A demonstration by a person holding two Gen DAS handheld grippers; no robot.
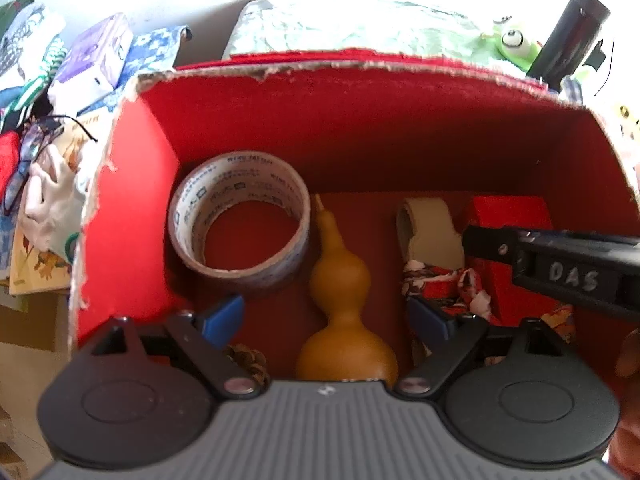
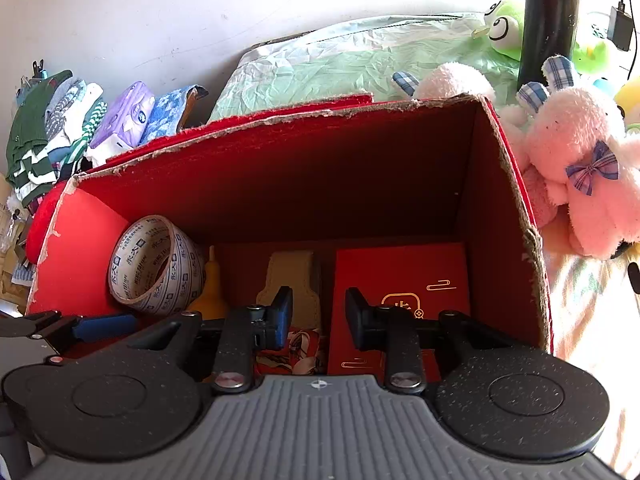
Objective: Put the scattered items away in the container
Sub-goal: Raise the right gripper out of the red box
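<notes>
Both grippers hang over the open red box (image 1: 132,184), pointing down into it. Left gripper (image 1: 326,316) spread wide, nothing between its blue pads; the yellow gourd (image 1: 340,292) lies directly below the gap on the box floor, apparently just set down or about to be nudged. Right gripper (image 2: 318,316) with jaws partly drawn together, a gap showing between the pads and nothing pinched. Judged stage: placing, with several items already inside. In the box: tape roll (image 1: 240,216) leaning at the left wall, gourd just beside it, a pale beige piece (image 1: 430,228), patterned red cloth (image 1: 444,280), and a red packet with gold print (image 2: 400,276) at the right. Gourd is smooth, amber, double-bulbed, thin stem pointing away. Next move likely calls for lifting clear of the torn cardboard rim and reaching for clutter outside.
</notes>
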